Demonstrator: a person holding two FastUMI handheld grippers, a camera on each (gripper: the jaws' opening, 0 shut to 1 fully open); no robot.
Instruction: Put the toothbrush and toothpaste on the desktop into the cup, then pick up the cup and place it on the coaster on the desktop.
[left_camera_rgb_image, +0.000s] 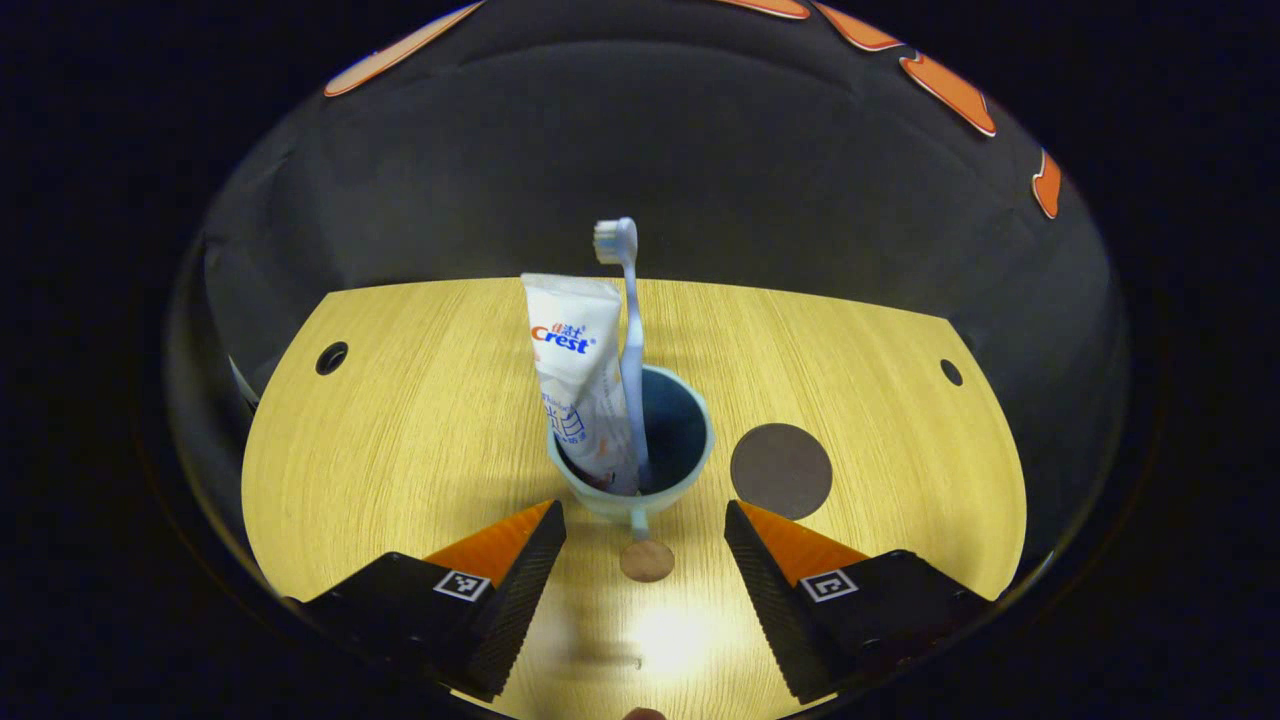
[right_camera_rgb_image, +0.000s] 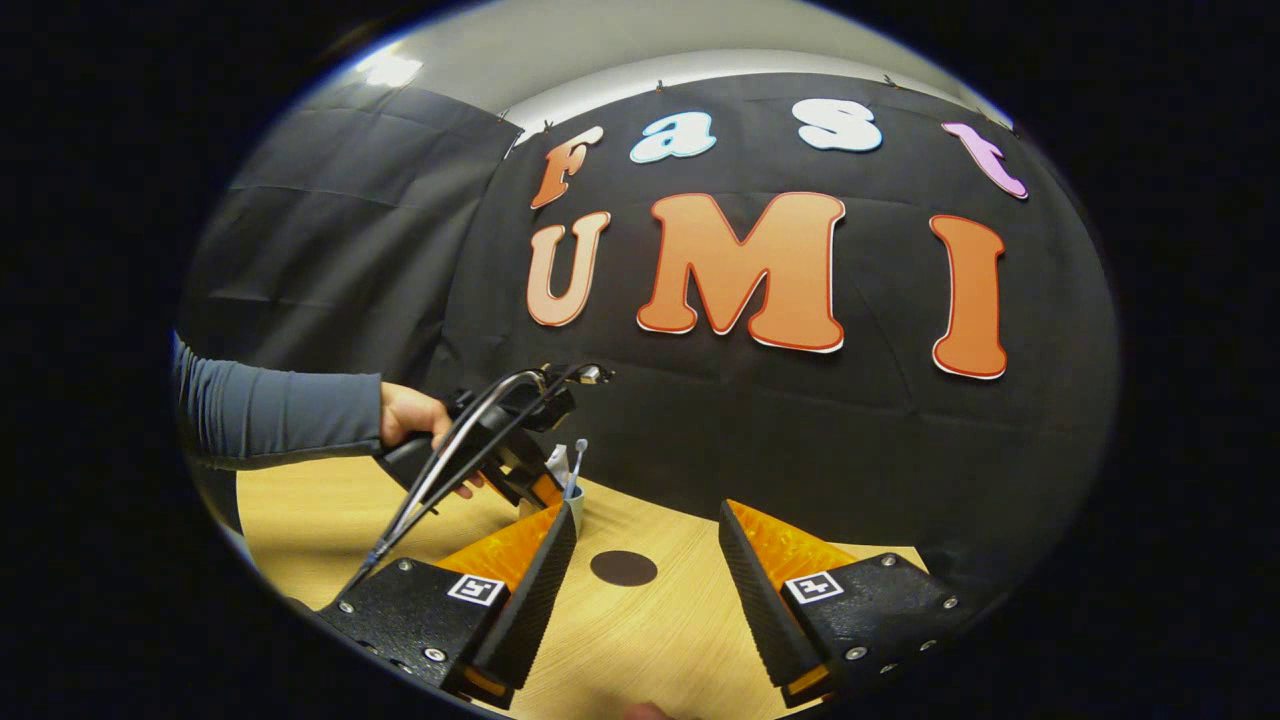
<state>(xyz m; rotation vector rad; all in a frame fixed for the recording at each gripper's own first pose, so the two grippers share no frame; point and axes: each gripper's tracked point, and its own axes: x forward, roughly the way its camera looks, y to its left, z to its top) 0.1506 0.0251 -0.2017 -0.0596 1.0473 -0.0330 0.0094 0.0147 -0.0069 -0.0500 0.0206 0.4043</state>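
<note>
Wood-grain desktop (left_camera_rgb_image: 420, 420) carried the cup (left_camera_rgb_image: 640, 450), which held a toothpaste (left_camera_rgb_image: 578, 375) tube printed "Crest" and an upright toothbrush (left_camera_rgb_image: 630, 340), with the dark round coaster (left_camera_rgb_image: 781, 470) just beside it. Left gripper (left_camera_rgb_image: 645, 545) hovered before the cup, jaws spread and empty. Right gripper (right_camera_rgb_image: 647, 580) also stood agape, the coaster beyond it, while a sleeved hand (right_camera_rgb_image: 415, 420) gripped the other tool.

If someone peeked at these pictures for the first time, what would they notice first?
Probably the pale blue cup in the middle of the wooden desk, with a toothpaste tube and a toothbrush standing tall in it. The left tongs sit open just in front of it. A dark round coaster lies bare beside the cup.
</note>
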